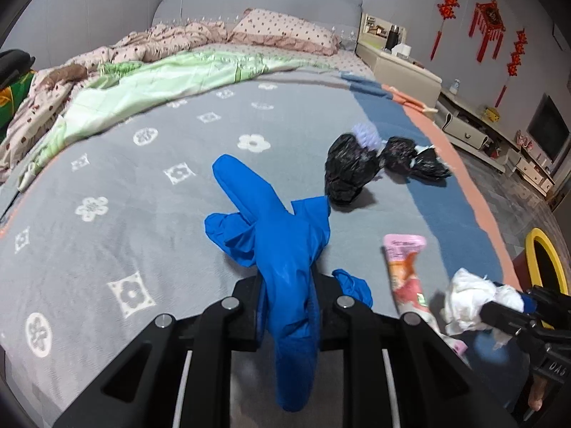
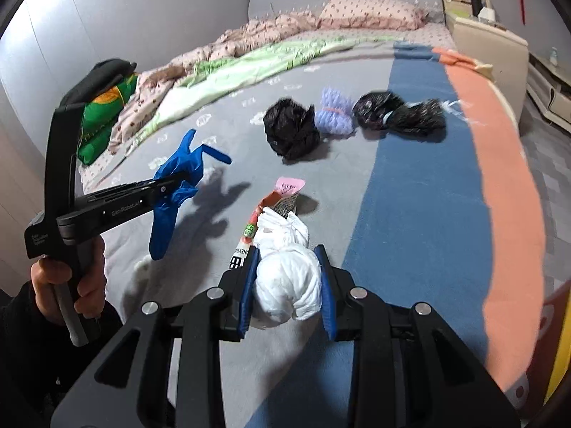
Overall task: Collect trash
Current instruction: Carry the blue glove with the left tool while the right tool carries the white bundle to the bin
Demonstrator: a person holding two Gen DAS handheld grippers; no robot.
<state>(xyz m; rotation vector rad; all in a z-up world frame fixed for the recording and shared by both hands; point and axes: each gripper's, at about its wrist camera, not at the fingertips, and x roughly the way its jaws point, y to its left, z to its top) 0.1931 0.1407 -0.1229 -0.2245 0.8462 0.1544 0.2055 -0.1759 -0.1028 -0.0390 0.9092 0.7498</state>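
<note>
My left gripper [image 1: 285, 292] is shut on a blue rubber glove [image 1: 274, 235] and holds it above the bed; it also shows in the right wrist view [image 2: 180, 187] with the glove [image 2: 171, 196] hanging from it. My right gripper [image 2: 287, 285] is shut on a crumpled white tissue wad [image 2: 285, 271], seen in the left wrist view [image 1: 471, 299] at lower right. A pink snack wrapper [image 1: 407, 271] lies on the bed beside the wad, and shows in the right wrist view [image 2: 274, 207]. Two black bags [image 2: 291, 128] [image 2: 399, 112] and a purple mesh ball [image 2: 335, 112] lie farther up the bed.
The bed has a grey flowered blanket [image 1: 142, 185] with blue and orange stripes at the right edge. Rumpled quilts [image 1: 160, 71] and a pillow [image 1: 285, 30] lie at the head. A yellow-rimmed bin [image 1: 549, 260] stands by the bed's right side. Cabinets [image 1: 403, 67] line the right wall.
</note>
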